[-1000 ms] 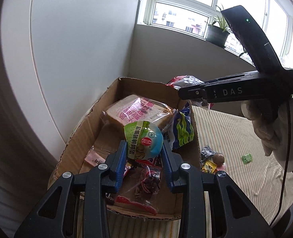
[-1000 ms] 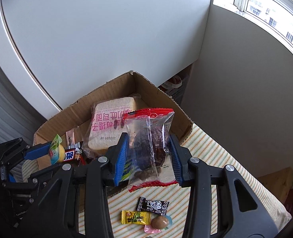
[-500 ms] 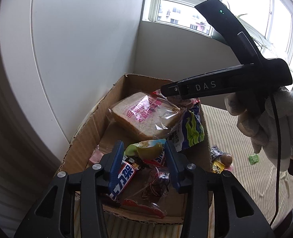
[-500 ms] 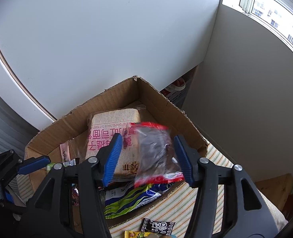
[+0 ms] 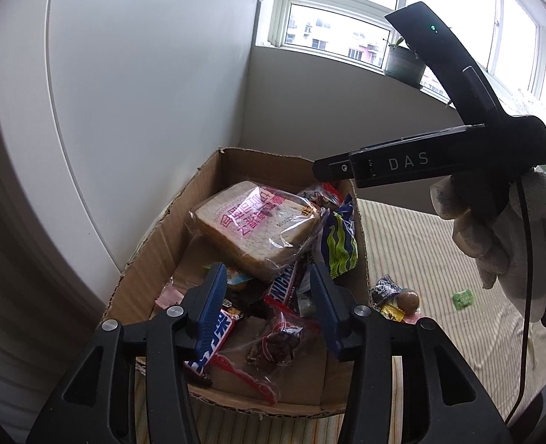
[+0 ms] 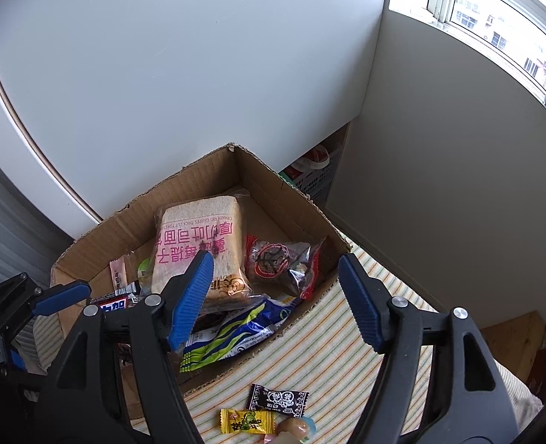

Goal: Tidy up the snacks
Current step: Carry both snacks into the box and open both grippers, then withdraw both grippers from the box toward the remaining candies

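A cardboard box [image 5: 154, 248] [image 6: 284, 188] holds snacks: a bagged toast loaf [image 5: 254, 225] [image 6: 202, 240], a clear red-edged packet of dark dried fruit [image 6: 284, 262], a blue-and-green packet [image 5: 337, 240] [image 6: 235, 333] and a Snickers bar [image 5: 213, 336]. Another red-edged packet [image 5: 273, 344] lies at the box front. My left gripper [image 5: 269, 303] is open and empty above the box front. My right gripper [image 6: 276, 299] is open and empty above the box's right edge; it also shows in the left wrist view [image 5: 413, 162].
Loose candies lie on the striped cloth right of the box: a black wrapper [image 6: 278, 405], a yellow one [image 6: 247, 421], a brown ball [image 5: 408, 299] and a green piece [image 5: 463, 299]. White walls stand behind the box. A plant pot [image 5: 404, 63] sits on the windowsill.
Both grippers opened. The left one dropped its green-and-yellow packet into the box. The right one released the dried-fruit packet, which now lies in the box beside the toast.
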A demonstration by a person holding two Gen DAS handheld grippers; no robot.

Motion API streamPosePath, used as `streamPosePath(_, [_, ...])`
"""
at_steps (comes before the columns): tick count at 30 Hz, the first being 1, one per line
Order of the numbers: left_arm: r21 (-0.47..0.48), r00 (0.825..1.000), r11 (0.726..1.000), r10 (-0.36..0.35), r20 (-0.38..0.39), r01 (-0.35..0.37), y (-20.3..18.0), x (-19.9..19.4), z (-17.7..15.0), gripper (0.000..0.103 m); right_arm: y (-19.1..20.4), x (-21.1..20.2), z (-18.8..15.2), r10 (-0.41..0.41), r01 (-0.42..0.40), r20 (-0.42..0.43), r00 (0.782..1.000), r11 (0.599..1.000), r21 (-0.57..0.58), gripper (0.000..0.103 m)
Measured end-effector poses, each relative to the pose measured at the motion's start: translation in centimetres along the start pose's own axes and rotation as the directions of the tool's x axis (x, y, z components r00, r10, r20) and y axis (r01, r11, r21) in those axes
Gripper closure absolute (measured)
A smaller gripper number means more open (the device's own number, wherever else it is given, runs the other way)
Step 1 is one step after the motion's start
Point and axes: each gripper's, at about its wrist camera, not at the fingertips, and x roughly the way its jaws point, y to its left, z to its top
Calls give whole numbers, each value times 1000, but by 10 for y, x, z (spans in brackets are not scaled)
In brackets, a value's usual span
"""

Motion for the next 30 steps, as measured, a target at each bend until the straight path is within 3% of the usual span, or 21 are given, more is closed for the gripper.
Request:
streamPosePath(11, [43, 998, 997, -58, 11, 58, -35, -6, 3, 57, -40, -47, -36, -49, 49, 8, 999, 997, 65, 30])
streamPosePath(17, [92, 995, 991, -102, -4, 102, -68, -5, -1, 57, -67, -71, -79, -60, 60, -4, 998, 993, 102, 30])
streamPosePath(25, [174, 987, 971, -153, -55, 161, -115, 2, -13, 57, -99, -79, -140, -16, 26, -65, 998, 989, 147, 30])
streamPosePath(30, [195, 980, 963, -170, -106, 188, -139, 15, -21, 57, -107, -75, -172, 17, -8, -95, 995, 995, 95, 48])
